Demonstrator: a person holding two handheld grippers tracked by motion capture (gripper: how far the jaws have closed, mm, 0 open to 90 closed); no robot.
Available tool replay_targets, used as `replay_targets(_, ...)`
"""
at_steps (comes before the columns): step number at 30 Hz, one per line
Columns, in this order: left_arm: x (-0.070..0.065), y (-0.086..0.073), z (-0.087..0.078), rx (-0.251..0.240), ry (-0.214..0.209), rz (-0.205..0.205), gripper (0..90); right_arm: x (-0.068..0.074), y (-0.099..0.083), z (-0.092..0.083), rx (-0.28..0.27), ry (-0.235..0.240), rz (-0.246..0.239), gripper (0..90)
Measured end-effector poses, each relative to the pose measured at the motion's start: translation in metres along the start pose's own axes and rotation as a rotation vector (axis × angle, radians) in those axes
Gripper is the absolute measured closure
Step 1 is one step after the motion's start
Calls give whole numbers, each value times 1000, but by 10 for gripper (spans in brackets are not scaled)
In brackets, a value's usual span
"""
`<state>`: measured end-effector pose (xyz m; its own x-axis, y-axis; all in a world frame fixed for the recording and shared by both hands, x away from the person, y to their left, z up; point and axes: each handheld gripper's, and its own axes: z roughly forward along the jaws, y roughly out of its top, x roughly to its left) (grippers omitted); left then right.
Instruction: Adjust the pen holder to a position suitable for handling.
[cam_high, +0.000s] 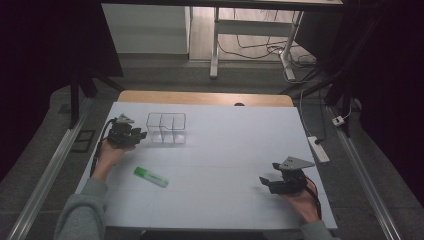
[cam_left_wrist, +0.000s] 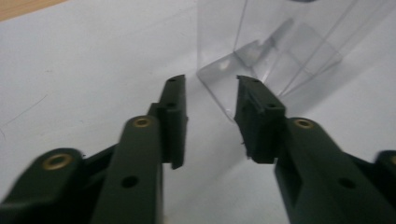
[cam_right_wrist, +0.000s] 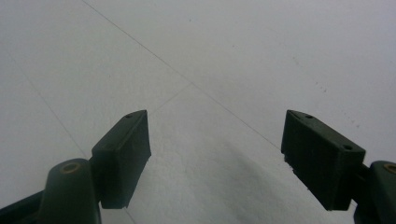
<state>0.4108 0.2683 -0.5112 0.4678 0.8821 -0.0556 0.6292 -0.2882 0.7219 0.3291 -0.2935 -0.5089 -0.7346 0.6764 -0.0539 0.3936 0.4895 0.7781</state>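
1. Clear plastic organizer (cam_high: 166, 128) stands at the far left of the white table (cam_high: 225, 150); its inner dividers are faint and hard to count.
2. Left gripper (cam_high: 139, 135) sits at the organizer's left wall. In the left gripper view the jaws flank a corner of the box (cam_left_wrist: 224, 88) with a gap on both sides, not pinching it.
3. Right gripper (cam_high: 265, 181) rests near right, jaws spread wide over bare table.
4. Green highlighter (cam_high: 150, 177) lies near left, untouched.
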Motion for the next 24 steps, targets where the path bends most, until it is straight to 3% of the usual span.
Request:
replay_targets(5, 3, 2, 6, 0, -20, 4, 885, 0, 0, 1, 3, -2, -1, 232)
replay_targets(24, 1, 11, 20, 4, -34, 12, 889, 0, 0, 1, 15, -7, -12, 234)
